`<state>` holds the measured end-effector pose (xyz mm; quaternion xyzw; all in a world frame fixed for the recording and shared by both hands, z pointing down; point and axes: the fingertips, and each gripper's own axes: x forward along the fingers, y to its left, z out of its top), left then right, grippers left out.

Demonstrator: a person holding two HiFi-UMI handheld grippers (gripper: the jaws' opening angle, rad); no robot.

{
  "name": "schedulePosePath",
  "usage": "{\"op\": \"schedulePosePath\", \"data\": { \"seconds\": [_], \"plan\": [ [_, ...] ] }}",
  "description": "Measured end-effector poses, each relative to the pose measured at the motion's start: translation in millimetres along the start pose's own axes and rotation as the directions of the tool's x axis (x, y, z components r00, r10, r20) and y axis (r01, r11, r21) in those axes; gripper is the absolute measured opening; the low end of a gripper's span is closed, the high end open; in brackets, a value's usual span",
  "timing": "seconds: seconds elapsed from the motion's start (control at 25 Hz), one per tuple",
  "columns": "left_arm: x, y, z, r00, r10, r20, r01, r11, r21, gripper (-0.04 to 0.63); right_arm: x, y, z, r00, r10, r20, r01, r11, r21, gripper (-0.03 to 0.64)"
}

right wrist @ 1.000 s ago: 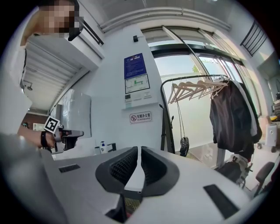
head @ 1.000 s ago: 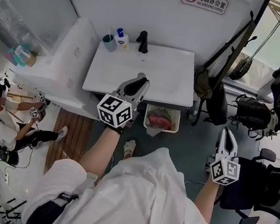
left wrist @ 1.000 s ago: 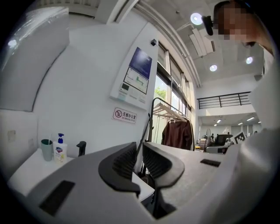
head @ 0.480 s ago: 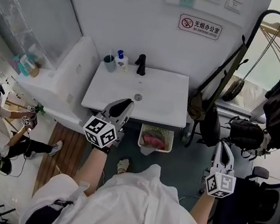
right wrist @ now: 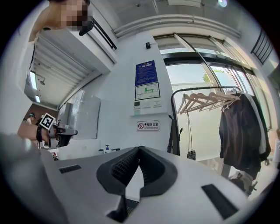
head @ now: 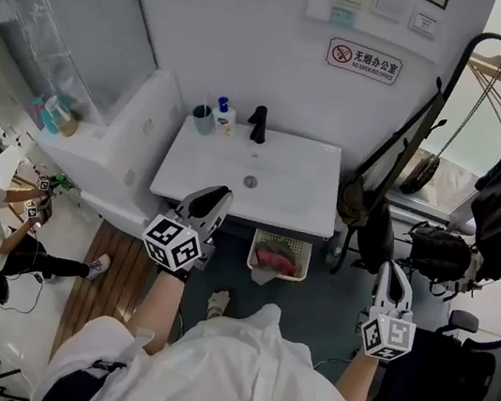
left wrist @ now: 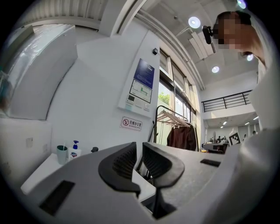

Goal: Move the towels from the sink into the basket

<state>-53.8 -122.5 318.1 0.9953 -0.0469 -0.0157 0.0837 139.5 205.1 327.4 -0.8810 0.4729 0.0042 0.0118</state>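
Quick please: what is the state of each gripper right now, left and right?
Left gripper: open only slightly, nothing between the jaws.
Right gripper: shut, holding nothing.

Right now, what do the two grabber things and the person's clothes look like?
The left gripper and right gripper are both light grey plastic, tapering to two curved jaws lined with black ribbed pads. Each carries a white cube printed with black square markers, and dark rectangular slots mark the bodies. The person wears a loose white top.
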Motion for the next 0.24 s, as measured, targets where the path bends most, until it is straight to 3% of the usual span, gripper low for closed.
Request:
{"op": "schedulePosePath", "data": {
  "seconds": [0.24],
  "plan": [
    [-1.0, 0.5, 1.6, 1.000, 0.000, 0.004, 0.000, 1.000, -0.005, 0.051, -2.3, 1.9, -0.8, 1.000, 0.002, 0.000, -0.002, 1.000, -0.001, 0.028]
  ]
}}
